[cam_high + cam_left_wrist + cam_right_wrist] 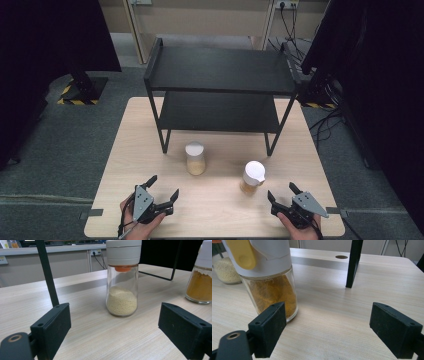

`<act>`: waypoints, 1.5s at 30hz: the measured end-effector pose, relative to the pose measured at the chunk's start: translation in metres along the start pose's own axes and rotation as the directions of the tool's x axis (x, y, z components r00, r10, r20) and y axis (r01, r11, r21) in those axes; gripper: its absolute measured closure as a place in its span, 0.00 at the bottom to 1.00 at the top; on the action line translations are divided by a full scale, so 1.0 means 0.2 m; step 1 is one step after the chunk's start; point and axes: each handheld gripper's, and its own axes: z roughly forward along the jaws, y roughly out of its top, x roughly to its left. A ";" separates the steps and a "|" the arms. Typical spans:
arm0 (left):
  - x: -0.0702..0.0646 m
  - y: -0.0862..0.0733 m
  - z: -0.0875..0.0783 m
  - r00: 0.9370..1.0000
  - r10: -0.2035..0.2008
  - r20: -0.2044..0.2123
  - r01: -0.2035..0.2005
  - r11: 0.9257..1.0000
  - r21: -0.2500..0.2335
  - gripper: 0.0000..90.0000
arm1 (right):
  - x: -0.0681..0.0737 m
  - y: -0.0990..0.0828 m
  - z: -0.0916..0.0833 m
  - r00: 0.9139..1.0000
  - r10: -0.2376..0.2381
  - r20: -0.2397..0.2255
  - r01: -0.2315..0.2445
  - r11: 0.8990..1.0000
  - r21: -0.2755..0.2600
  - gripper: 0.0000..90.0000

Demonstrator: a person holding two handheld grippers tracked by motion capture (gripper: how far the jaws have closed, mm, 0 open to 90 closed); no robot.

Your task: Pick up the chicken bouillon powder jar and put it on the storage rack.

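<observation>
Pale wood counter (150, 150) carries a black two-tier rack (220, 70) at its far side. Before it stand two glass jars. The grain jar (195, 158) stands ahead of the left gripper (161, 192), whose jaws gape wide and empty. The orange spice jar (252, 178) sits just beyond the right gripper (282, 192), near its left jaw; those jaws are also open, gripping nothing.

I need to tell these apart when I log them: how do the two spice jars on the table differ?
The left jar holds pale, fine grains; the right jar holds orange-brown powder. The left jar has a plain round cap, while the right jar's cap has a pointed spout and a yellow tab. The left jar stands nearer the black shelf; the right jar stands nearer the right claw. Both are upright clear glass with white caps.
</observation>
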 end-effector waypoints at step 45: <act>-0.01 0.25 0.40 0.998 0.031 0.061 -0.030 0.999 -0.020 0.17 | -0.01 0.01 0.01 1.000 0.009 -0.016 -0.009 1.000 0.011 0.15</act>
